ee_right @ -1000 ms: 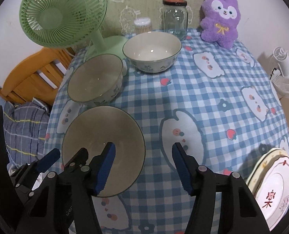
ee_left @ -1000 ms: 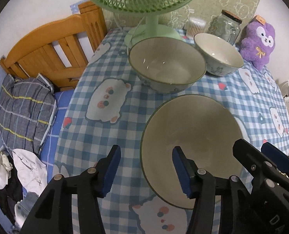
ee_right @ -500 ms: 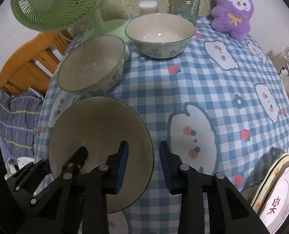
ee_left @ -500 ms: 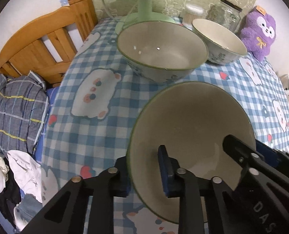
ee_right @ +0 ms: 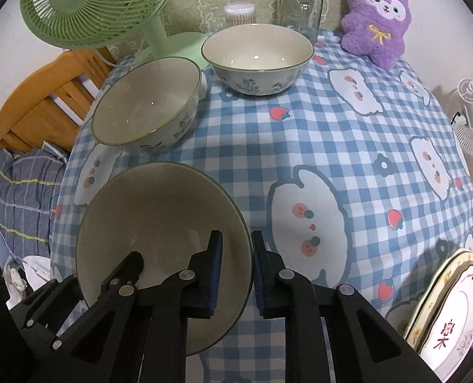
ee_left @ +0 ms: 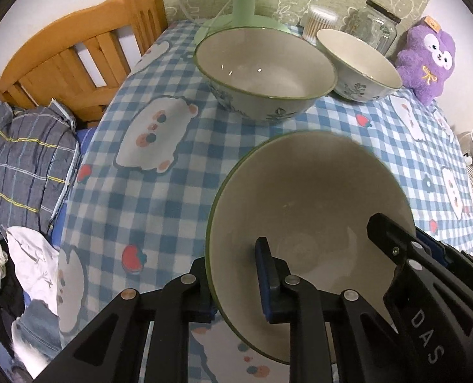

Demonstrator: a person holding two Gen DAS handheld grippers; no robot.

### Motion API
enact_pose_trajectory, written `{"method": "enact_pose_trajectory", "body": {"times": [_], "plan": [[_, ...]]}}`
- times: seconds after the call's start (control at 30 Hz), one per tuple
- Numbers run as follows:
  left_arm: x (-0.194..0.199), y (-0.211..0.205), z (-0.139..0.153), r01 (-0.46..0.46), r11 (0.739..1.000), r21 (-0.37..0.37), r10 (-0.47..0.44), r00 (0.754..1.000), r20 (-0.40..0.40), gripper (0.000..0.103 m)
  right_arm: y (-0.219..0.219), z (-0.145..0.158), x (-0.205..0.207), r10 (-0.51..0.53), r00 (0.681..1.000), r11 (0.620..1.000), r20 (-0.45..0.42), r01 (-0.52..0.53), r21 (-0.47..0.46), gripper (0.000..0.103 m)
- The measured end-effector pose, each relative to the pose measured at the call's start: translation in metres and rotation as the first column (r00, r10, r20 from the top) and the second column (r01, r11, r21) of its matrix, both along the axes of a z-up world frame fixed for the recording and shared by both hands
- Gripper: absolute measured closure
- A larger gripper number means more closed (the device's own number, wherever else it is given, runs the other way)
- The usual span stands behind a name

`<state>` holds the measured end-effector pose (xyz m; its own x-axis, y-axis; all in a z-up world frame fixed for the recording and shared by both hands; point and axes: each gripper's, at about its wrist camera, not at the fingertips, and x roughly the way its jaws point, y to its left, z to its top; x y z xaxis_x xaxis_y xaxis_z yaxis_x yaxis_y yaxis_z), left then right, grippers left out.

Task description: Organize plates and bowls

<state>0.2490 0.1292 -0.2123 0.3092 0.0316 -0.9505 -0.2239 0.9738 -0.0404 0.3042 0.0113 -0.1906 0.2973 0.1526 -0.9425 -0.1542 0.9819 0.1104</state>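
We've got the left hand-held gripper and right hand-held gripper closing on opposite rims of the near bowl, pads pinching its wall.

Both tools are showing matte black plastic arms with triangular cut-outs and round silver rivets. The left gripper and right gripper are wearing ribbed blue pads; white letters "DAS" are showing on one black body.

Glossy glazed ceramic bowl, soft checked cloth tablecloth, varnished wooden chair, clear glass jar.
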Motion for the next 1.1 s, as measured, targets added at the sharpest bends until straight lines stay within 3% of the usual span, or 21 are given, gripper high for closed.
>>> {"method": "enact_pose_trajectory", "body": {"times": [0.53, 1.1], "plan": [[-0.042, -0.034, 0.012, -0.008, 1.000, -0.017, 0.009, 1.000, 0.023, 0.086, -0.034, 0.017, -0.042, 0.014, 1.000, 1.000, 0.027, -0.013, -0.028, 0.082], [-0.109, -0.085, 0.018, -0.155, 0.988, 0.014, 0.155, 0.987, 0.033, 0.086, -0.080, 0.025, -0.092, 0.195, 0.980, 0.981, 0.039, -0.194, -0.024, 0.082]]}}
